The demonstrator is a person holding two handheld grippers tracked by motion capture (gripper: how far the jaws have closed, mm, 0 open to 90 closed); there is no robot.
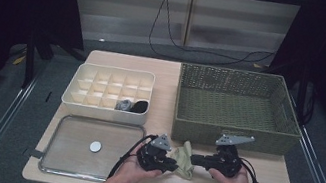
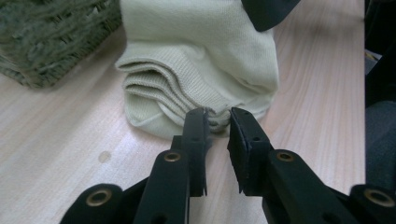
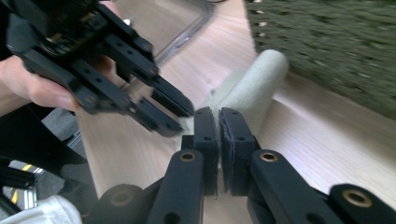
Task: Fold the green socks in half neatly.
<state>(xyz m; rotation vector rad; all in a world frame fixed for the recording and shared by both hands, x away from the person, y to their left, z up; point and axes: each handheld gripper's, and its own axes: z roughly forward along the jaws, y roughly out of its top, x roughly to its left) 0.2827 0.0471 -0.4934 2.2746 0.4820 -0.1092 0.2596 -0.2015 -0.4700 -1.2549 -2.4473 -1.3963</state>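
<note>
Two grippers on one folded sock [image 1: 184, 159]
Right gripper [image 3: 218, 113] pinches its edge; left gripper [image 2: 218, 115] sits slightly parted at the folds.

Both handheld grippers are chunky matte-black things, lots of layered bars and linkages. The left gripper [image 1: 169, 164] and the right gripper [image 1: 195, 159] each carry a grey three-cornered plate on top, and a black cable loops off the back of each body. Up close, the jaws are flat black slabs with small dark screw holes, hinged on arms with brass-coloured rivets at the pivots. The inner pad faces look ridged and a bit rough at the edges. The person's forearms are bare, no sleeves or gloves on either hand.
</note>
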